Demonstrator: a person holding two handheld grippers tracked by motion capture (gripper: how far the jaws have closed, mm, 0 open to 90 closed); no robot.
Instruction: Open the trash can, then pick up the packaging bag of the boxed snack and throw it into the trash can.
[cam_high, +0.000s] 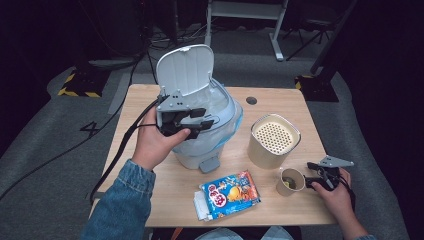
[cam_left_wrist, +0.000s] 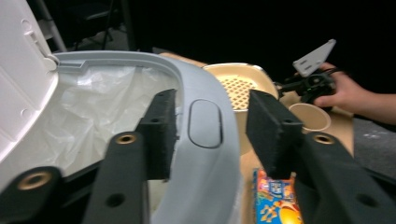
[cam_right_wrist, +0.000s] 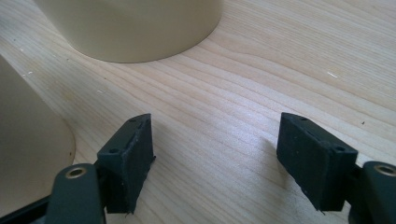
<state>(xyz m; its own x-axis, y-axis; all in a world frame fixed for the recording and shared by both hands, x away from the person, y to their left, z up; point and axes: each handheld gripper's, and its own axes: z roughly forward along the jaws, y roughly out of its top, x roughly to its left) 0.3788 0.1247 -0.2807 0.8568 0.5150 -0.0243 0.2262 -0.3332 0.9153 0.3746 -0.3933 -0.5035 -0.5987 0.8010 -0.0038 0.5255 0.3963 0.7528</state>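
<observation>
Clutter sits well spread on the wooden table (cam_high: 165, 192) seen from the high view: a grey pedal bin (cam_high: 207, 131) with its lid (cam_high: 185, 69) tipped up and a clear liner inside stands left of centre, a cream canister (cam_high: 273, 141) with a perforated top stands to its right, a small paper cup (cam_high: 291, 181) sits just in front of that canister, and a bright snack packet (cam_high: 231, 194) lies flat near the front edge. The left gripper (cam_high: 202, 120) is held over the bin's front rim, jaws parted, with the person's left hand (cam_high: 156, 146) gripping it and a denim sleeve behind. The right gripper (cam_high: 316, 175) rests low on the table beside the cup, at the far right.

From the left gripper view, the left gripper (cam_left_wrist: 212, 128) stands wide, one jaw inside the bin over the crumpled liner (cam_left_wrist: 100, 112), the other outside; the grey rim (cam_left_wrist: 205, 121) runs between them, and I cannot tell whether either pad touches it. Beyond the rim are the canister (cam_left_wrist: 238, 88), the cup (cam_left_wrist: 310, 117), a corner of the packet (cam_left_wrist: 273, 200), and the other hand holding its gripper.

From the right gripper view, the right gripper (cam_right_wrist: 215, 156) is spread wide and holds nothing, with bare wood grain between the pads. The canister's base (cam_right_wrist: 135, 28) stands ahead, and the cup's side (cam_right_wrist: 28, 144) is close against the left jaw, perhaps touching.
</observation>
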